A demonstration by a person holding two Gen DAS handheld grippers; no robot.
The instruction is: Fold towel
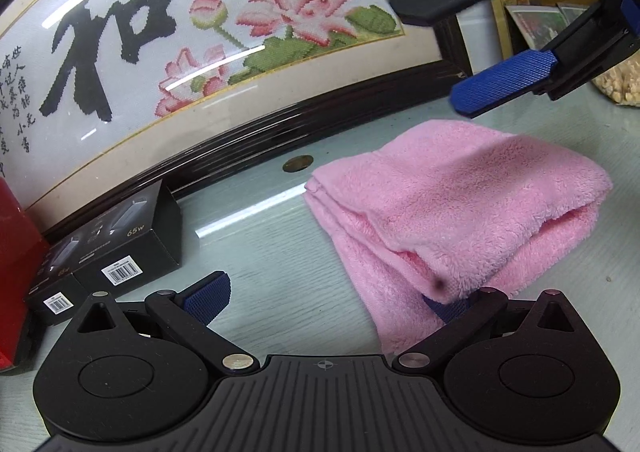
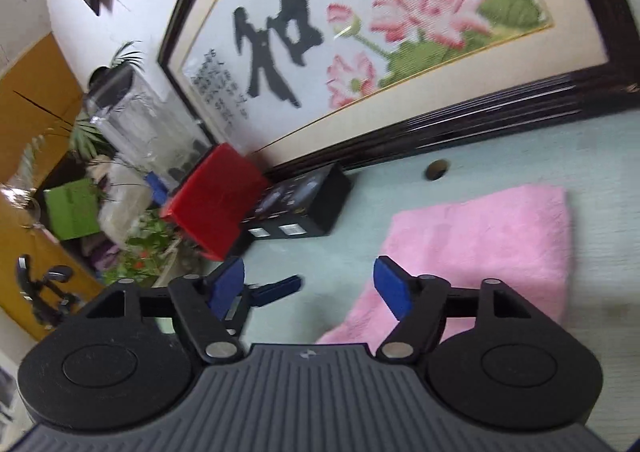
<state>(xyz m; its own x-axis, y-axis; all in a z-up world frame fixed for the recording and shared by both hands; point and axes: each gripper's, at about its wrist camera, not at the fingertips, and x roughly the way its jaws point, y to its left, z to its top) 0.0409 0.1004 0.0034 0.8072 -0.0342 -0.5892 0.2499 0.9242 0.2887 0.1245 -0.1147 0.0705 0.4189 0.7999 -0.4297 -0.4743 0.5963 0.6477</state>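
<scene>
A pink fluffy towel (image 1: 460, 207) lies folded in several layers on the pale green table; it also shows in the right wrist view (image 2: 492, 240). My left gripper (image 1: 324, 302) is open, low at the towel's near corner; its right finger is partly hidden under the towel's edge, its left finger (image 1: 208, 298) is over bare table. My right gripper (image 2: 310, 288) is open and empty, above the table just left of the towel. It also shows in the left wrist view (image 1: 452, 51), raised beyond the towel's far side.
A large framed lotus embroidery (image 1: 180, 51) leans against the wall along the table's back. Black boxes (image 1: 116, 252) and a red box (image 2: 216, 195) stand at the left. A round hole (image 1: 298, 163) is in the table behind the towel. Plants and clutter lie beyond the table's left end.
</scene>
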